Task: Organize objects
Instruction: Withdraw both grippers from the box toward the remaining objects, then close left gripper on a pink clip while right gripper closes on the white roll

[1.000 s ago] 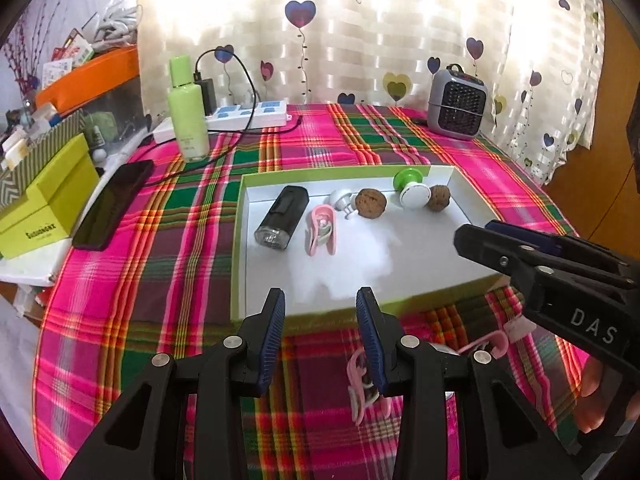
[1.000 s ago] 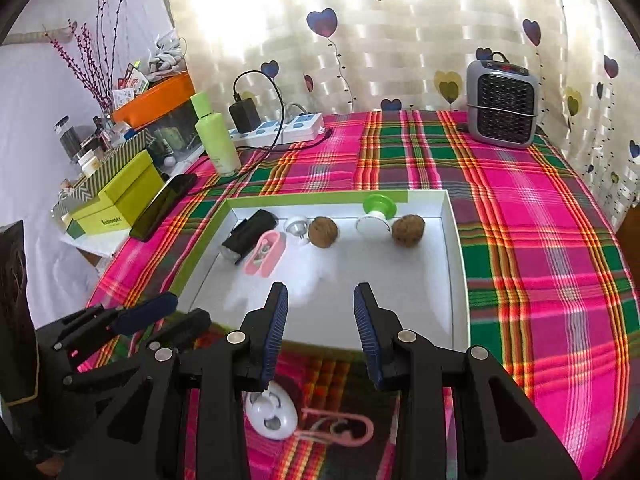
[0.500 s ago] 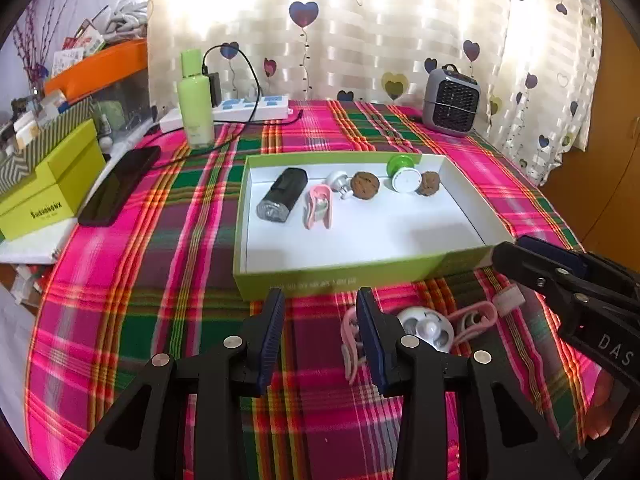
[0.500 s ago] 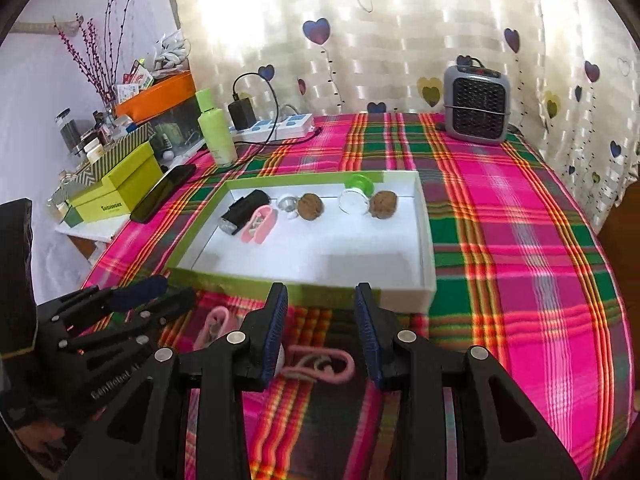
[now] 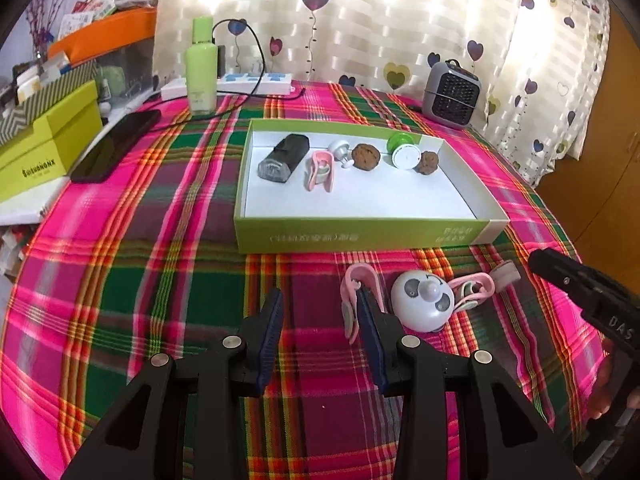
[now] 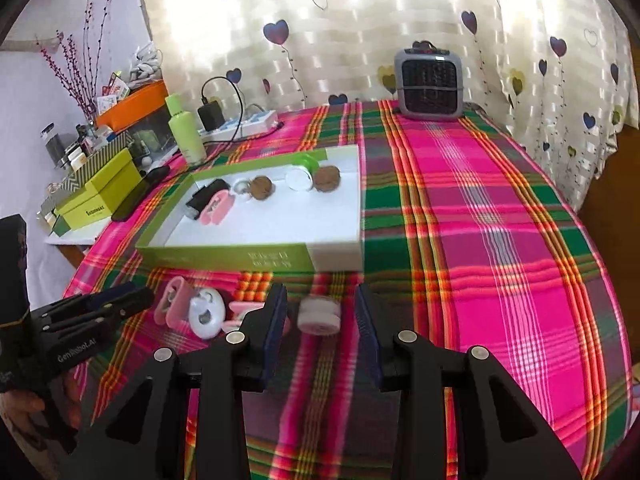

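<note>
Left wrist view, nearest first: the left gripper [image 5: 318, 334] hangs over the plaid cloth with its jaws parted and nothing between them; a pink clip [image 5: 352, 308] lies against the outside of its right finger. Just this side of the green box [image 5: 360, 236], on the cloth, sit that clip, a round white gadget [image 5: 424, 304] and a second pink clip [image 5: 474, 286] touching it. A small pink-and-white pot [image 6: 319, 314] lies a little to their right. In the right wrist view the right gripper [image 6: 321, 332] is spread wide, holding nothing, with the pot lying just ahead between its fingertips, not yet gripped.

Inside the box, along its far wall, are a black case [image 5: 285, 156], another pink clip [image 5: 320, 170], a white knob [image 5: 340, 150], two brown balls [image 5: 366, 156] and a green-rimmed cap [image 5: 404, 152].

Judging by that, roughly half the sorting is done: six things are boxed and four remain outside. The pot looks like the next pick.
</note>
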